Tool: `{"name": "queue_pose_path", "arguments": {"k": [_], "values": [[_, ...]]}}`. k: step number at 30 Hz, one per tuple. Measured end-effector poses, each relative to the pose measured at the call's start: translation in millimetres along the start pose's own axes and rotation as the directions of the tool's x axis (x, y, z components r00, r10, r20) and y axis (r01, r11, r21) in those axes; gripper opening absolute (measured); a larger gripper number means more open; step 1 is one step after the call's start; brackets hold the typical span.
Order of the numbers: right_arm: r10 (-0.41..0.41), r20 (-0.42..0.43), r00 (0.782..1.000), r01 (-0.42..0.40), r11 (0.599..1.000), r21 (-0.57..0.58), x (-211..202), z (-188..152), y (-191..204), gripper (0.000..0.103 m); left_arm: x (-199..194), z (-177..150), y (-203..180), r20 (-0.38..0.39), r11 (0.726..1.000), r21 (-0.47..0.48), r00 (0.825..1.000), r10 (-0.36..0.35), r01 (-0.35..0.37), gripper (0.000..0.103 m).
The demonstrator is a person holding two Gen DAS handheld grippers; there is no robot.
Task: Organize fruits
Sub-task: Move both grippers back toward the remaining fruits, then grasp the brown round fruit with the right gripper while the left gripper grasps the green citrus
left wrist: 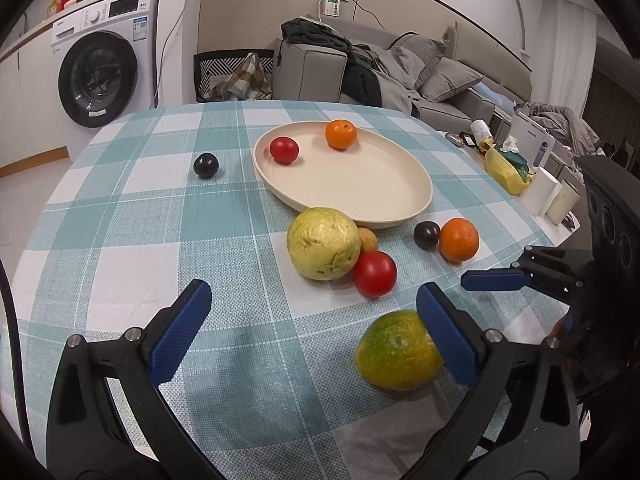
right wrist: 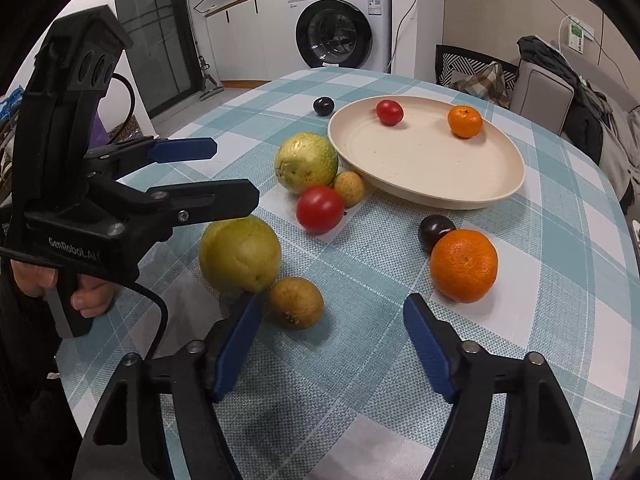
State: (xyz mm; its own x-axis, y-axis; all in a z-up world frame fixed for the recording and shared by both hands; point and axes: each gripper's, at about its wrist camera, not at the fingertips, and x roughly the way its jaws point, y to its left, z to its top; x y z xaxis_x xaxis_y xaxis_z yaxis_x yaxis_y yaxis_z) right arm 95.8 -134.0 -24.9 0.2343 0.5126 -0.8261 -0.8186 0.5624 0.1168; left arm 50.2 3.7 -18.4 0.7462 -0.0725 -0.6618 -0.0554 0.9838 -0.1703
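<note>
We see a teal-and-white checked cloth (right wrist: 360, 360) on the counter, a cream plate (right wrist: 424, 160) beyond our right gripper (right wrist: 332, 344) with blue pads, a bright orange (right wrist: 464, 266) just ahead, and a red tomato (right wrist: 320, 209) further ahead.

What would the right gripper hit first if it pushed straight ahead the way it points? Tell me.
Probably the tablecloth: the open right gripper points steeply down at bare cloth, between the small brown fruit on one side and the big orange on the other. Depth is hard to judge; neither fruit sits squarely between the jaws.

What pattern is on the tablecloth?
Teal-and-white check on the tablecloth; clearest in the left wrist view.
</note>
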Motion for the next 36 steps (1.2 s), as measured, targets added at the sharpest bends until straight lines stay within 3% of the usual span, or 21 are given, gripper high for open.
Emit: {"name": "queue_pose_path", "arguments": {"k": [6,7,10,18,23,32,36], "values": [[0.017,-0.011,1.0,-0.017,1.0,-0.011,6.5,-1.5,3.9,0.047,1.7,-0.8,-2.8,-0.007,1.0,0.014,1.0,-0.013,0.013,0.102],[0.02,-0.008,1.0,-0.02,1.0,-0.017,6.7,-1.8,5.3,0.038,2.0,-0.7,-3.2,-0.008,1.0,0.015,1.0,-0.015,0.015,0.102],[0.023,0.002,1.0,-0.022,0.999,-0.033,5.2,-2.9,9.5,0.029,2.2,-1.2,-4.3,-0.011,1.0,0.017,1.0,-0.022,0.022,0.102],[0.005,0.046,0.999,-0.005,1.0,-0.009,-4.2,0.5,2.6,0.029,2.9,-3.3,-10.4,-0.023,0.998,0.036,0.999,-0.047,0.048,0.102],[-0.018,0.06,0.998,0.017,0.999,0.028,-6.6,4.2,-7.8,0.029,5.4,-6.3,-14.3,-0.057,0.993,0.038,0.992,-0.111,0.113,0.102],[-0.032,0.071,0.997,0.029,0.998,0.055,-8.1,6.7,-16.7,0.029,4.9,-8.1,-19.5,-0.069,0.99,0.062,0.99,-0.125,0.129,0.102],[-0.035,0.074,0.997,0.031,0.998,0.057,-8.8,6.7,-17.1,0.029,4.9,-10.6,-27.9,-0.089,0.981,0.1,0.983,-0.16,0.169,0.097]]}}
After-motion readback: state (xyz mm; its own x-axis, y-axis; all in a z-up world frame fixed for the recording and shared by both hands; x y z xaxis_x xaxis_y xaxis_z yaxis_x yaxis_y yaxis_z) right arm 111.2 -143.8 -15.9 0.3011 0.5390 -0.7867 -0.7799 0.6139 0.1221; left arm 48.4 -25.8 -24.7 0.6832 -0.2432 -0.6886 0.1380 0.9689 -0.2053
